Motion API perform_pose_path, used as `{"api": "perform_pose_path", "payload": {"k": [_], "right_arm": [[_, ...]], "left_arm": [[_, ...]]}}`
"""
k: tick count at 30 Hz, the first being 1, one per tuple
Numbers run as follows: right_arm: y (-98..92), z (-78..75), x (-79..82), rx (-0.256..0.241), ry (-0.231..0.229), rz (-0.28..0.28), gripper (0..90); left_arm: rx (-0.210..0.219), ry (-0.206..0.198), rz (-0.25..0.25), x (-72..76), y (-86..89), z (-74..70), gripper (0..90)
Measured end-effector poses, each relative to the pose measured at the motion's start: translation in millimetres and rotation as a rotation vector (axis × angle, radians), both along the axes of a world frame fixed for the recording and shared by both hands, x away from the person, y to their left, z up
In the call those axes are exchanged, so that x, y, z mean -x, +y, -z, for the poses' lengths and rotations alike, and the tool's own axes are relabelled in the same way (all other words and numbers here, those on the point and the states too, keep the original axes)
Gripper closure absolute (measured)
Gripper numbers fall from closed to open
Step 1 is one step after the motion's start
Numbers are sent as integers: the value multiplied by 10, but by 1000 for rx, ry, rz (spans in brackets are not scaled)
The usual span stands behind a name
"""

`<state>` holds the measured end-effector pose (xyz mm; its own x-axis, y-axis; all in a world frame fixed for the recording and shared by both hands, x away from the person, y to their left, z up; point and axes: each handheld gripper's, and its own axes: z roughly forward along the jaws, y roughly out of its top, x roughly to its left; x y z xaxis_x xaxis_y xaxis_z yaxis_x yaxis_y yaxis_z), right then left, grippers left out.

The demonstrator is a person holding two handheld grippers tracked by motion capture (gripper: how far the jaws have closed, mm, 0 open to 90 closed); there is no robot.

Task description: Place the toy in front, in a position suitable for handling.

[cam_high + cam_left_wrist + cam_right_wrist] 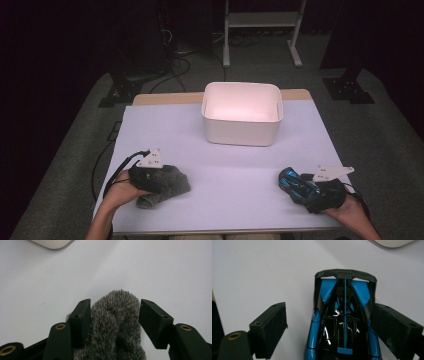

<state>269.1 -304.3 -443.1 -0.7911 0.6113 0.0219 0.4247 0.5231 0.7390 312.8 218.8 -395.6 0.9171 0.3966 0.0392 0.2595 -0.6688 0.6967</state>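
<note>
A grey fuzzy plush item (179,186) lies at the table's front left. My left gripper (162,179) reaches over it from the left. In the left gripper view the plush (115,325) sits between the open jaws of the left gripper (115,305); one jaw brushes the fur and the other stands a little off it. A blue and black toy car (291,179) rests at the front right. My right gripper (303,186) straddles the car (344,322), and the right gripper (330,307) is open, with a wide gap on one side.
A white plastic bin (242,131) stands at the back middle of the white-covered table (225,165); its corner shows as the bin (52,243) and the bin (392,242). Cables trail off the table's left edge. Dark floor surrounds the table.
</note>
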Motion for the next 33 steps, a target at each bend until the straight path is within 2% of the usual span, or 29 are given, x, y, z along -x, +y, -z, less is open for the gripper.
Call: {"api": "perform_pose_path", "payload": {"k": [3,5,10,16,23,26,29,33], "right_arm": [[6,18,-7,10,-6,-7,125],[32,17,-5,34,-19,-10,127],[38,3,-4,59,-42,9,126],[-2,41,-49,71,-16,28,126],[47,142,-70,121,-1,30,122],[25,139,-71,120,1,41,122],[8,156,-80,96,33,57,124],[12,157,-81,96,39,63,132]], "left_arm": [[-3,2,0,2,1,5,405],[-5,4,3,11,4,14,403],[-3,6,2,24,16,26,393],[-10,18,6,15,18,34,383],[-12,23,15,12,12,35,379],[-10,25,14,14,15,38,379],[-13,29,14,15,12,47,379],[-13,28,21,17,-3,54,379]]}}
